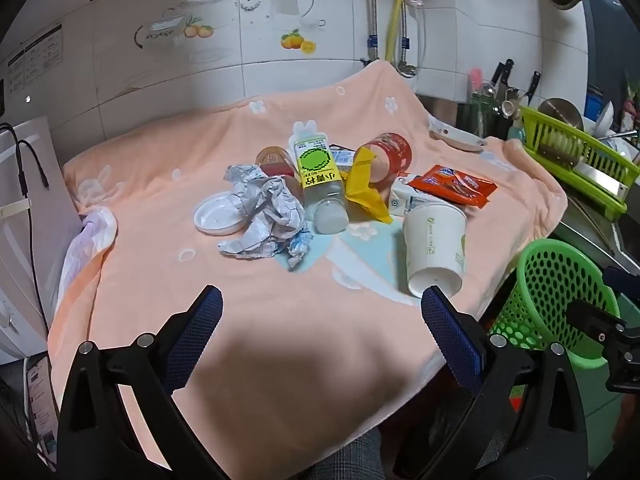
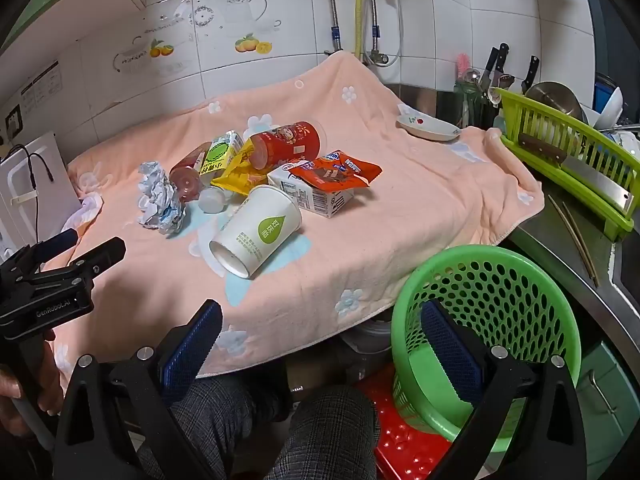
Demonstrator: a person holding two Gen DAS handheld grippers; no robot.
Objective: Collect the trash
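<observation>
Trash is lying heaped at the middle of both frames on a peach flowered blanket. "GenRobot.AI" is showing in pale letters on the left gripper's black body at the left edge of the right wrist view, a person's hand gripping its handle below. A plastic bottle is lying on its side with a yellow label bearing a pixelated green circle and Chinese characters. The white paper cup, also on its side, is carrying a green drop-shaped logo with characters; that logo is facing the right wrist view only, the left one catching mostly the cup's plain side. An orange snack wrapper is resting on a white milk carton, its blue-and-white brand mark too small to read. A red printed cup is touching a yellow packet; crumpled paper is sitting left of the bottle.

Only the left wrist view is showing the white plastic lid beside the paper. Only the right wrist view is showing plaid trouser legs and a red stool at the bottom of the frame. The green perforated basket is standing at lower right, below the blanket's edge.

Both the left gripper and the right gripper are spread wide, gripping nothing, near the bottom of their frames.
</observation>
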